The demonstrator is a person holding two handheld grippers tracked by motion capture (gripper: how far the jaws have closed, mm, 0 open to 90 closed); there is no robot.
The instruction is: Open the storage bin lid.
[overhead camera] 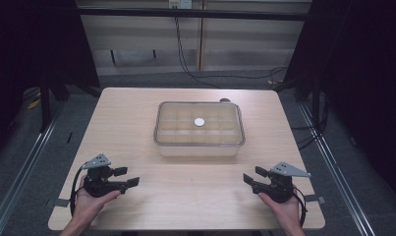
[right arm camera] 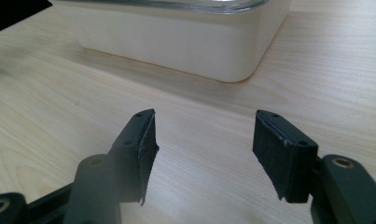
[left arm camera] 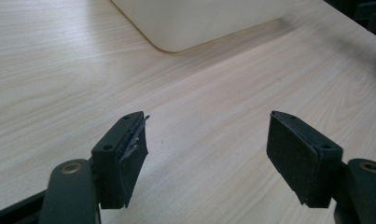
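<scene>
**Both grippers parked at near edge, box untouched**

- Clear lidded compartment box (overhead camera: 199,129) sits mid-table, a bit toward the far edge, long side facing the person. Square to the table (overhead camera: 136,113) edges, so either hand gets the same approach.
- Lid looks seated; gridded dividers show through it. Small round white thing (overhead camera: 199,121) at the lid's centre. Can't tell if it lies on the lid or inside a cell.
- Something small and dark (overhead camera: 225,100) peeks out behind the box's far right corner, too hidden to identify.
- Left gripper (overhead camera: 126,177) near the near left corner, held low in the hand, jaws spread with nothing between them. In the left gripper view the pads (left arm camera: 129,154) frame bare wood, with the box's near left corner (left arm camera: 176,28) ahead.
- Right gripper (overhead camera: 251,176) mirrors it near the near right corner, jaws likewise spread and empty. The right gripper view has the box's near right corner (right arm camera: 232,60) straight ahead.
- Both point inward toward the box and sit well apart from it. Reads as a ready pose: symmetric, jaws pre-opened so neither needs a setup move before closing in.
- My guess at the job: a two-handed move on the box, one hand steadying the base, the other working the lid rim. Risk: smooth rounded walls may slip in a pinch.
</scene>
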